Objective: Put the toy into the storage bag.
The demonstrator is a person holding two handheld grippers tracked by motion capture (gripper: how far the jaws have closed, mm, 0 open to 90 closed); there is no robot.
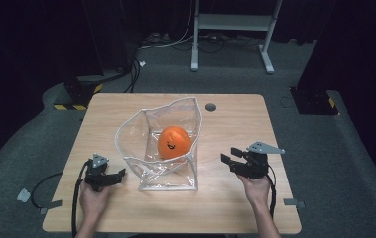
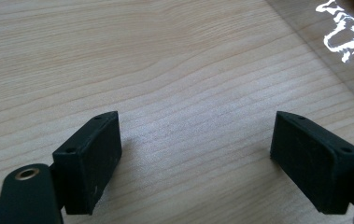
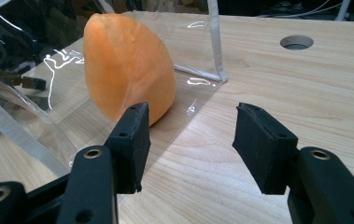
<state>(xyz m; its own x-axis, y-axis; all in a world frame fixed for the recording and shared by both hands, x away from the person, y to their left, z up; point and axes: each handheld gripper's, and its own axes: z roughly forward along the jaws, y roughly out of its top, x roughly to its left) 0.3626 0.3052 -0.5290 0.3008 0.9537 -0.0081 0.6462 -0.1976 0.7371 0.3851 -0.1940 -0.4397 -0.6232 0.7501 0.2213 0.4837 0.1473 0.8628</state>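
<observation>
Nearest me, the left tool (image 1: pixel 117 174) and the right tool (image 1: pixel 229 161) sat low on the wooden surface (image 1: pixel 235 198), each spread wide and gripping nothing. Between them and a little farther off stood the clear bag (image 1: pixel 148 171), mouth open, with the orange ball (image 1: pixel 174 142) already inside. Whatever remained looked like closing or lifting the bag.

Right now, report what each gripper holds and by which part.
Nothing is held. The left gripper and right gripper are open, either side of the clear bag with the orange toy inside.
</observation>
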